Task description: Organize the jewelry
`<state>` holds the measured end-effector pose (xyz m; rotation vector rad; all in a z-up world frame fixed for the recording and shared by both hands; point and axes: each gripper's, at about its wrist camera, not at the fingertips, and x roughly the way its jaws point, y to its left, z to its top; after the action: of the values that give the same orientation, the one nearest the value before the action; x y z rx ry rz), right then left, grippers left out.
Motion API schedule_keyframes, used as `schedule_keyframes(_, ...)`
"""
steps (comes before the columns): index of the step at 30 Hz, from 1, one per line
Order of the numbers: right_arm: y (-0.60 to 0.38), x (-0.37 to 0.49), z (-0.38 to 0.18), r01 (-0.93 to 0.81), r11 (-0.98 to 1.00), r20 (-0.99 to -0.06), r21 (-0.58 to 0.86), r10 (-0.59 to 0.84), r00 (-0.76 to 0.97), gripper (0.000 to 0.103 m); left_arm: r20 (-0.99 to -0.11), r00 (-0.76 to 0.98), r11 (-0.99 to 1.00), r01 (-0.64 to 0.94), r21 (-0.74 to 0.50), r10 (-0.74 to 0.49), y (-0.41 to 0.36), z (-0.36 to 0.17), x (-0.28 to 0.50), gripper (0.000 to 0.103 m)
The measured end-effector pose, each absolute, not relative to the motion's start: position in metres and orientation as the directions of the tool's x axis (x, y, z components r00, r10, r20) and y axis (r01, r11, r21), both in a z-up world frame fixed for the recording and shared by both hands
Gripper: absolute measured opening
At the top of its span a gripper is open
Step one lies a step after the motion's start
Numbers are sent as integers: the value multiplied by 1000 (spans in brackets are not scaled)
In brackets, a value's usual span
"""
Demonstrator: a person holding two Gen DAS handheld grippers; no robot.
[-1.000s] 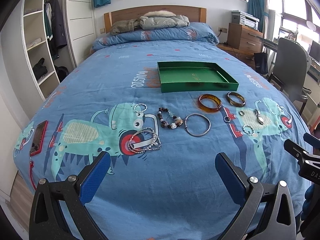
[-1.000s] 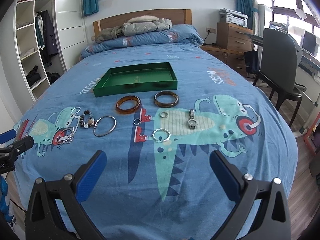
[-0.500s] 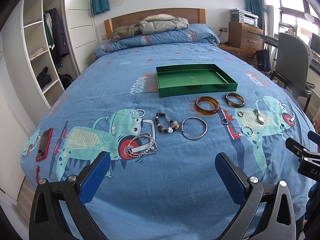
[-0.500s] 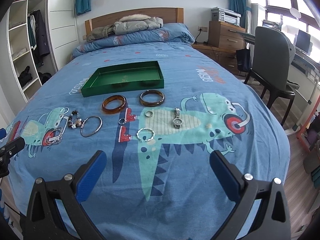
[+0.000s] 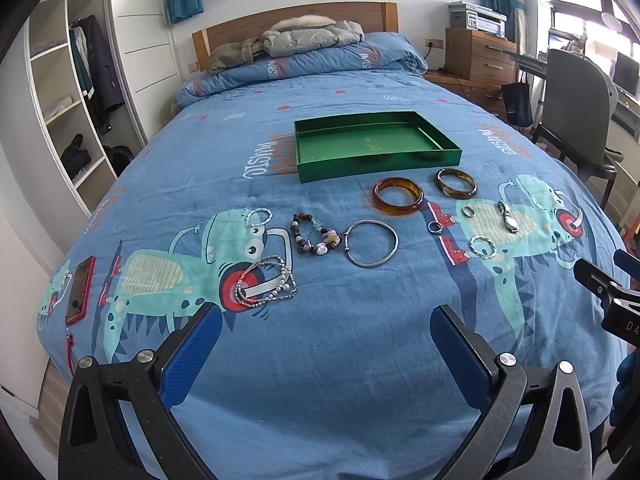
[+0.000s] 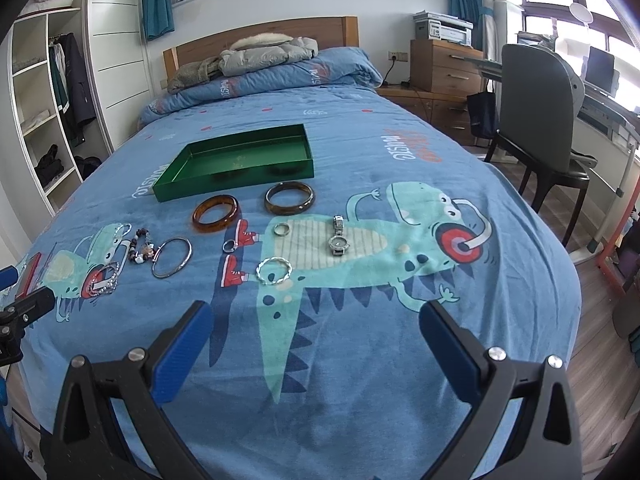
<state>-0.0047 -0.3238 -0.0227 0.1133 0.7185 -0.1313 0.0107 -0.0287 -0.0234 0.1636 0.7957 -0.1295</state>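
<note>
both sets of fingers (image 5: 324, 344) (image 6: 316, 340) are hanging spread apart and empty, drifting back a little; nothing is being lifted yet; jewelry (image 5: 371, 243) is lying ahead of them, before the empty green tray (image 5: 316, 170).

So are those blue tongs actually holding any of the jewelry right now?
No, nothing is held. The left tongs and right tongs are both open over bare bedspread, and every piece, like the watch, lies untouched beyond them.

The bed (image 5: 360, 360), in a blue dinosaur-print cover, carries a green tray (image 5: 376, 144), two amber bangles (image 5: 398, 195), a silver bangle (image 5: 372, 243), beaded bracelets (image 5: 314, 234), rings (image 6: 281, 229), a watch (image 6: 339, 236), and a red phone (image 5: 80, 290).
</note>
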Motion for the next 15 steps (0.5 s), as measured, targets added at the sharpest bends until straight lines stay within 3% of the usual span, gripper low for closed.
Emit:
schedule_keyframes(10,-330,13,-39,103,986,-691,131,17,722,103,-789,612,998,0,67,53,56,-54,33,102)
schedule_keyframes(11,-327,18,-42,89,987,-698,137,32,716,103,-799,599,998,-15,56,53,65,-60,37,100)
schedule_keyframes(15,-314,41,-58,44,985,-723,164,90,685,102,-846,532,999,-44,-1,23,95,-87,56,76)
